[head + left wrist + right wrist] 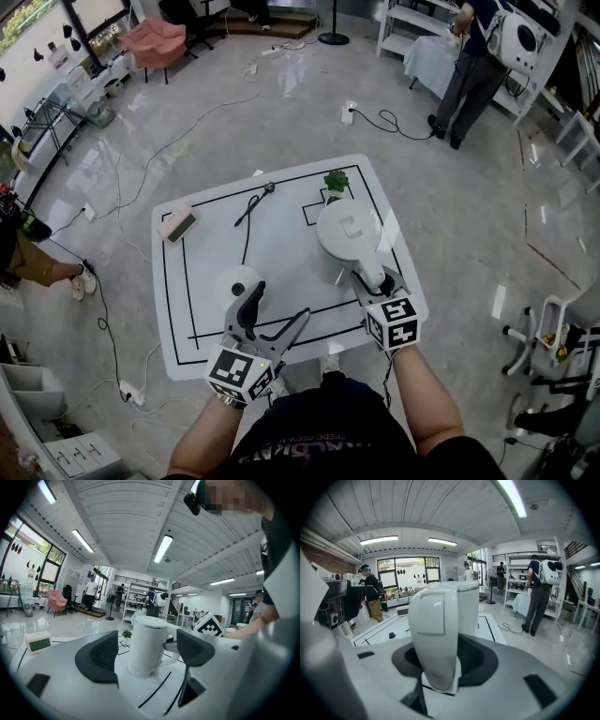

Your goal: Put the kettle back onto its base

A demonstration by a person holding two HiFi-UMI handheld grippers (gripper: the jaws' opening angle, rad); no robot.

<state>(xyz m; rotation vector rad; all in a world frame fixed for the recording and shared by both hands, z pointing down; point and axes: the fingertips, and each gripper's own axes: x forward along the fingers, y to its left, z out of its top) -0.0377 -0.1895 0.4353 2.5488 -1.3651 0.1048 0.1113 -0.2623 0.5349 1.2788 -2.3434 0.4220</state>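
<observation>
The white kettle (349, 230) stands upright on the right half of the white table (281, 187). Its handle (433, 634) sits between the dark pads of my right gripper (371, 277), which is shut on it; in the right gripper view the handle fills the gap of the right gripper (445, 660). The round white base (234, 281) lies at the table's front left, partly hidden by one jaw of my left gripper (278, 305). That left gripper (149, 653) is open and holds nothing; the kettle (147, 644) shows beyond its jaws.
A small clock (178, 225) lies at the table's left. A small green plant (336, 181) stands behind the kettle, and a black cable (251, 208) runs across the middle. Black lines mark the tabletop. A person (469, 70) stands at a far shelf; cables cross the floor.
</observation>
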